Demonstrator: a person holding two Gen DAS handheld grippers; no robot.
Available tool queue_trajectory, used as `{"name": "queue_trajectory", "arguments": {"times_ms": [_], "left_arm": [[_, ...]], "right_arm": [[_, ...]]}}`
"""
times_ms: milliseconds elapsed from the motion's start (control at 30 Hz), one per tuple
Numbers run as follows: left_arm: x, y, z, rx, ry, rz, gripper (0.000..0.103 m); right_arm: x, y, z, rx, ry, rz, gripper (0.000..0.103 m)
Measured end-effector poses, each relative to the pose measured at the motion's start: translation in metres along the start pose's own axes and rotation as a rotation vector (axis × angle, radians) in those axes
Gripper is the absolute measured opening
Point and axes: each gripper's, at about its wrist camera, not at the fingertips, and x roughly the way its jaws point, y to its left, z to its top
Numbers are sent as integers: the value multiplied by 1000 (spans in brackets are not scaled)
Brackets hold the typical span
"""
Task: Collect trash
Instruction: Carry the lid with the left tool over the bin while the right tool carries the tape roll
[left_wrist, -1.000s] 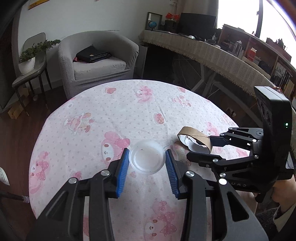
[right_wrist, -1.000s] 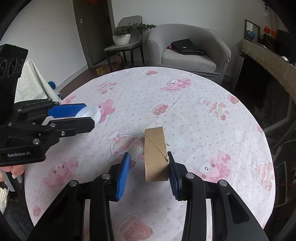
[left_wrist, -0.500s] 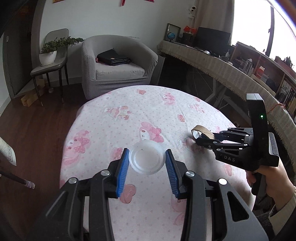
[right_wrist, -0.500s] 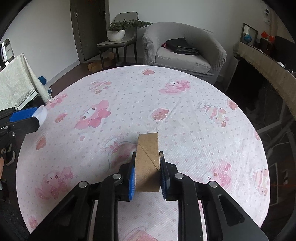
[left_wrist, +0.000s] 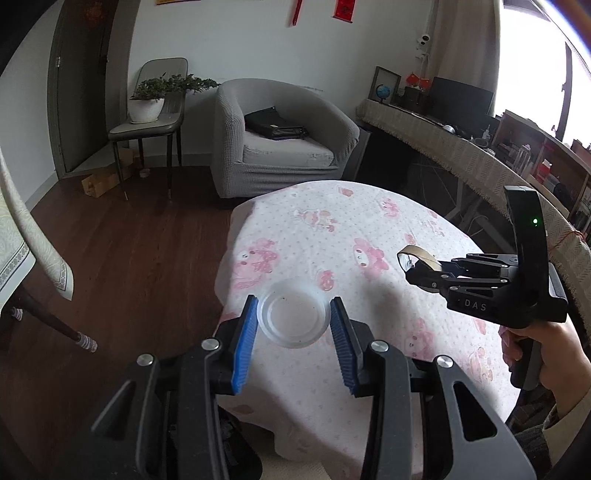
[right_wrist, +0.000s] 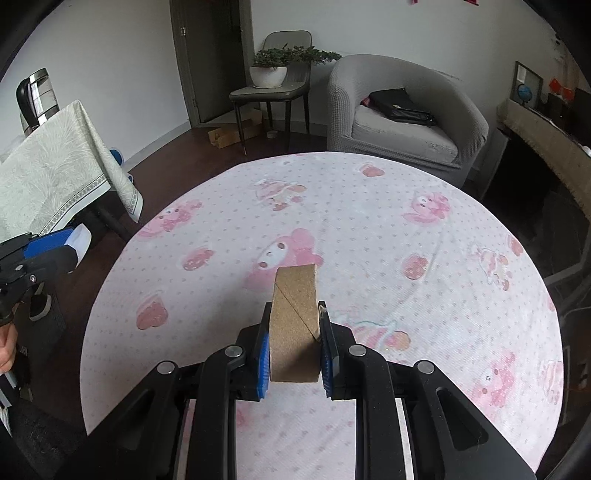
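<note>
Hiding its own hollow in the right wrist view, the cardboard tape core (right_wrist: 294, 325) shows only its rough brown outer band at lower centre, ring standing on edge, its axis running across from pad to pad; the right gripper (right_wrist: 293, 350) has just been closing its jaws and now clamps it above the pink-printed surface (right_wrist: 369, 221). At lower centre of the left view, the left gripper (left_wrist: 293, 338) pinches a round translucent plastic lid (left_wrist: 294, 317), its face toward the camera.
</note>
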Motion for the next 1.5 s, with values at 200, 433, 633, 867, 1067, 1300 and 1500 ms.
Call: {"name": "queue_trajectory", "arguments": {"times_ms": [200, 433, 633, 867, 1067, 1300, 1500], "left_arm": [[-13, 29, -13, -30, 1, 60, 42], [-19, 62, -32, -56, 18, 121, 42], [-9, 86, -51, -39, 69, 198, 42], [-4, 107, -80, -27, 129, 225, 42], [7, 121, -111, -7, 224, 243, 42], [23, 149, -140, -54, 331, 211, 42], [31, 167, -163, -99, 409, 199, 53]], "right_arm": [[1, 39, 15, -38, -15, 50, 22], [-2, 86, 27, -87, -38, 116, 22], [2, 128, 31, -138, -32, 178, 22], [11, 178, 33, -192, -15, 238, 22], [25, 210, 30, -224, 21, 269, 22], [46, 237, 29, -238, 74, 293, 22], [64, 255, 23, -253, 126, 298, 22]]}}
